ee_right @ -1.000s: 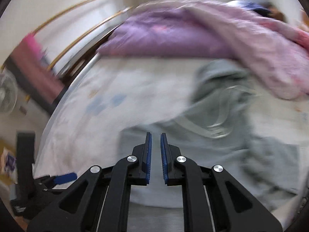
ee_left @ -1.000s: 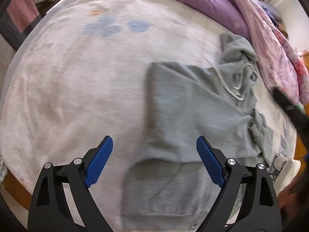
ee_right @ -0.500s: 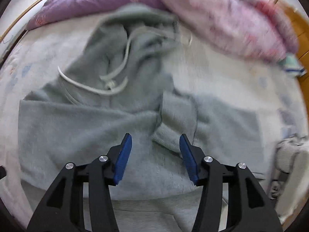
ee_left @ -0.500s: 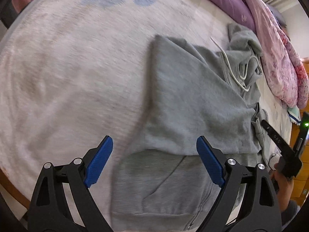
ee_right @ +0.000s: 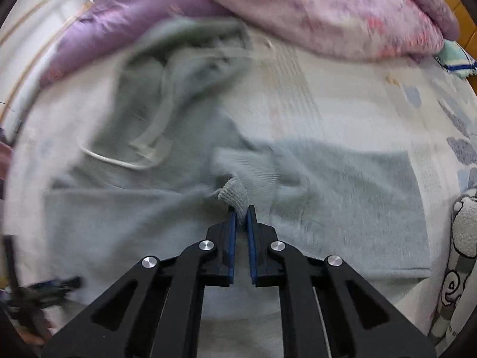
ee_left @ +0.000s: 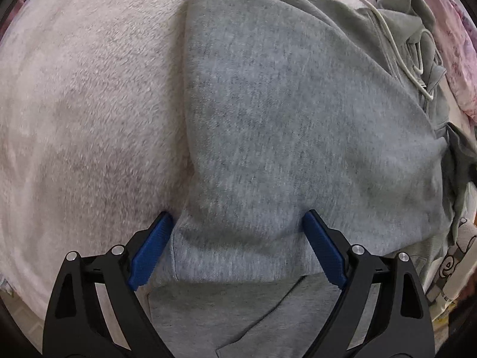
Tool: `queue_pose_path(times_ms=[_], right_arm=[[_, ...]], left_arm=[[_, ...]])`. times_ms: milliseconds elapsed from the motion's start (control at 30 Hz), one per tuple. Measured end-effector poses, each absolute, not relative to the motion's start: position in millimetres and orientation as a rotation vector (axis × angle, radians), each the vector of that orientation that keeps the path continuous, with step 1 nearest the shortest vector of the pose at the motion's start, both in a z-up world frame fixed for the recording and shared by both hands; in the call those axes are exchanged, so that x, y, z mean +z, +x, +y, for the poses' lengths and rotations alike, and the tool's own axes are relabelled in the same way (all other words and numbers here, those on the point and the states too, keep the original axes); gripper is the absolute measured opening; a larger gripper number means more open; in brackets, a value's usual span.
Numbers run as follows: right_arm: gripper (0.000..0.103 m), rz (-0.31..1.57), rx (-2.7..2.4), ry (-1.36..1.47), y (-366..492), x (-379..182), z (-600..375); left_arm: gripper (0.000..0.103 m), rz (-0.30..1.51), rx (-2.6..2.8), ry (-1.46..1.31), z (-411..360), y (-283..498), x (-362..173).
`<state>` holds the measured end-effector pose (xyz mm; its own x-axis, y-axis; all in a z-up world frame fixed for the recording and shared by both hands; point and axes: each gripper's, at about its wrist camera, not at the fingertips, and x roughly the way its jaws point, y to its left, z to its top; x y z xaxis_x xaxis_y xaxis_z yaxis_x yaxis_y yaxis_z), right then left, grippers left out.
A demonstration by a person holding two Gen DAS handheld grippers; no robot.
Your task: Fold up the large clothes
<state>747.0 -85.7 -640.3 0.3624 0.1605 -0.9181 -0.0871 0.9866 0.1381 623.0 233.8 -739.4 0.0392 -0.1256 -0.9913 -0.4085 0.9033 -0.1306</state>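
— What's the right claw [ee_right: 241,213] doing?

— Its jaws have just been closing, and now they're pinching the ribbed cuff [ee_right: 233,194] of the hoodie [ee_right: 342,191], right at the tips. The cuff bunches up just above the blue pads.

— And the left claw [ee_left: 238,227]?

— Spread wide, pointing straight down at the hoodie [ee_left: 298,113]. Its pads straddle a folded grey edge, one pad just at the fabric's left border, the other resting on the cloth. I can't tell whether they press into it, but they don't squeeze anything.

— Where's the hoodie lying?

— Spread on the pale blanket [ee_left: 89,95] on the bed, one sleeve folded across the body. The hood [ee_right: 184,68] sits at the far end, its white drawstring [ee_right: 119,161] looping over the chest.

— Anything else around?

— A pink floral quilt [ee_right: 328,15] heaped beyond the hood, with a purple pillow [ee_right: 125,29] beside it. At the right edge there's a white cloth with cartoon print [ee_right: 459,253], touching the blanket.
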Motion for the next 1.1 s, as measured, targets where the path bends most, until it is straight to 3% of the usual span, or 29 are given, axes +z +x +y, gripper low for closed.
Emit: queue_pose_path(times_ms=[100, 267, 533, 633, 733, 967, 1033, 1067, 1100], right_arm=[[0.007, 1.148, 0.318, 0.141, 730.6, -601.7, -36.1], [0.007, 1.165, 0.608, 0.213, 702.1, -585.9, 75.1], [0.013, 1.409, 0.769, 0.277, 686.0, -663.2, 177.4], [0.013, 1.518, 0.777, 0.427, 696.2, -683.3, 161.5], [0.018, 1.447, 0.811, 0.483, 703.8, -655.2, 125.6], [0.023, 1.297, 0.57, 0.315, 776.0, -613.3, 6.8], [0.029, 1.272, 0.505, 0.285, 800.0, -608.9, -21.4], [0.037, 1.251, 0.474, 0.288, 816.9, -605.2, -36.8], [0.052, 1.235, 0.45, 0.299, 827.1, -604.7, -48.6]], left_arm=[[0.089, 1.507, 0.204, -0.484, 241.3, 615.6, -728.4], [0.089, 1.415, 0.243, -0.532, 273.6, 589.1, -692.0], [0.089, 1.329, 0.415, -0.62, 326.1, 540.0, -662.4], [0.089, 1.326, 0.417, -0.653, 326.5, 535.7, -661.5], [0.089, 1.299, 0.372, -0.637, 309.8, 546.8, -653.9], [0.089, 1.277, 0.129, -0.516, 248.4, 642.2, -624.1], [0.09, 1.268, 0.066, -0.484, 231.0, 684.9, -618.7], [0.09, 1.283, 0.033, -0.466, 220.5, 712.8, -619.2], [0.09, 1.292, 0.023, -0.452, 215.2, 728.3, -620.3]])
